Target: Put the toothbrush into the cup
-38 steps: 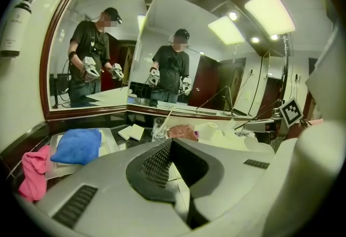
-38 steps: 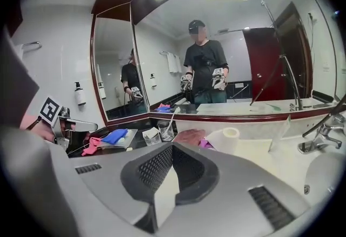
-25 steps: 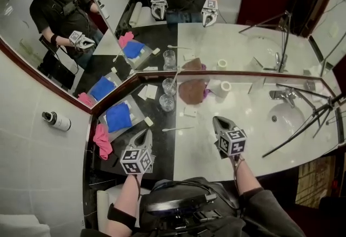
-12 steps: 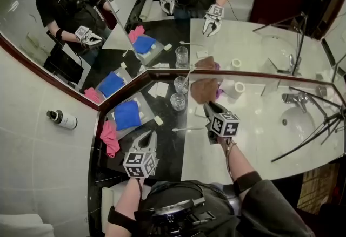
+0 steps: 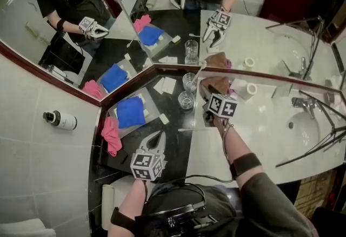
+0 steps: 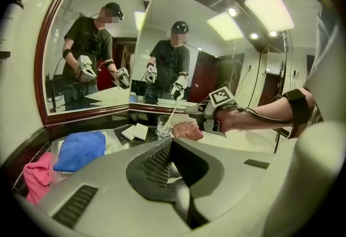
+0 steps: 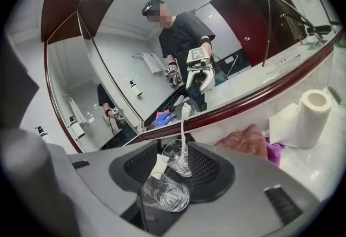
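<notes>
Toothbrush, thin white plastic [image 5: 186,129], lies flat on dark surface [image 5: 173,150]: looks light, stiff, slippery; pinch mid-handle. My right claw [image 7: 173,172] just opened wide, grips nothing, clear glass cups [image 7: 165,195] ahead. Left claw [image 6: 171,147] clenched, empty.

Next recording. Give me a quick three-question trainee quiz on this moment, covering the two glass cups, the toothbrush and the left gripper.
1. True or false: the white toothbrush stands upright in the far clear glass cup.
2. Multiple choice: what does the near clear glass cup hold? A) the toothbrush B) nothing C) a folded towel
3. Short answer: how do the jaws of the left gripper stand, and is anything between them?

Key
1. True.
2. B.
3. Shut, with nothing between them.
</notes>
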